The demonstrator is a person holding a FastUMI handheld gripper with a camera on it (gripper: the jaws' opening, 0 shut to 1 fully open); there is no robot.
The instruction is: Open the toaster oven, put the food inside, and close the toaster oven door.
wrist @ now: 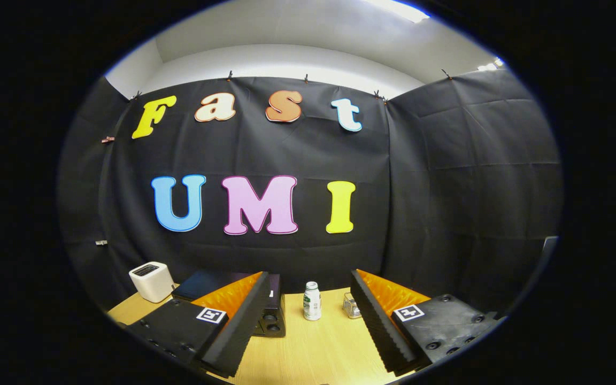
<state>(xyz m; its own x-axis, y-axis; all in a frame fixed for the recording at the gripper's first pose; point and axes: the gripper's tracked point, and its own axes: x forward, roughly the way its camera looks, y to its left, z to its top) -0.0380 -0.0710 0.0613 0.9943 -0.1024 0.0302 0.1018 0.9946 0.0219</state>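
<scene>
A black cloth wall [297,160], creased and clipped along its top edge, closes the booth behind a smooth, pale wooden table [313,347]. Above the cloth runs a plain white wall under a bright ceiling light.

The tongs [308,326] hang above the table with their two fingers spread wide apart, gripping nothing. Each finger [238,326] is a thick black wedge with a finely ribbed rubbery pad on its inner face, backed by glossy orange plastic, and each carries a small square black-and-white marker on a matte black mount with round bolt holes.

The toaster oven [270,315] is a dark, boxy shape with round knobs on its front, standing on the table just beyond the left finger and partly hidden behind it; whether its door is open I cannot tell. Between the fingers and a little ahead stands a small white bottle [312,301], upright, cylindrical, with a white cap and a green-marked label. Just beside the right finger sits a small clear container [350,305], its contents too small to tell. Well out past the left finger rests a white rounded box [151,281] with a dark top panel.
</scene>
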